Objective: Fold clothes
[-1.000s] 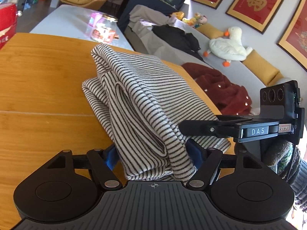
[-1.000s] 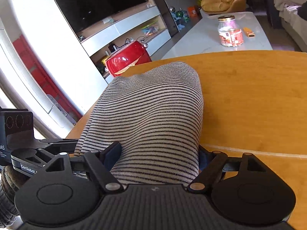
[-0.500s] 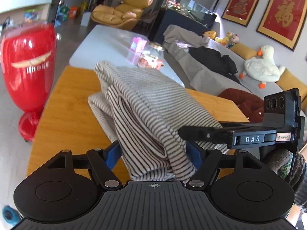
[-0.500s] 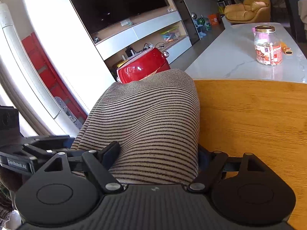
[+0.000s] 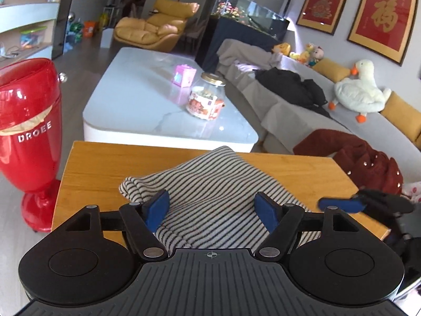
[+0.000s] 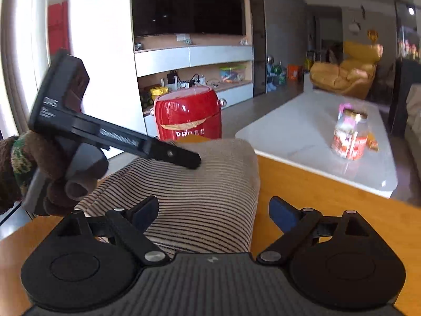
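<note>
In the left wrist view, a red bin (image 5: 25,137) is being shown at the left edge of the frame, standing on the floor beside the wooden table (image 5: 105,163). The striped garment (image 5: 210,197) is lying folded in the lower middle of the frame, resting on the table top. The left gripper (image 5: 211,208) is being held low over the near end of the cloth, its blue-padded fingers (image 5: 158,206) spread wide apart with the fabric lying loosely between them, not pinched. At the lower right of this frame the right gripper (image 5: 342,203) is being seen blurred, its fingertip reaching in over the table's right edge; its opening cannot be told from here. In the right wrist view, a gloved hand (image 6: 29,173) is being shown at the left of the frame, wrapped around the handle of the left gripper (image 6: 181,158), which is tilted downward to the right with its tip touching the top of the striped garment (image 6: 200,192). The garment is mounded in the middle of the frame on the wooden table (image 6: 329,197). The right gripper (image 6: 213,212) is being held just above the cloth's near edge, its fingers (image 6: 282,214) standing wide apart and gripping nothing. A glass jar (image 6: 350,137) is being seen at the right on a white table (image 6: 302,131).
</note>
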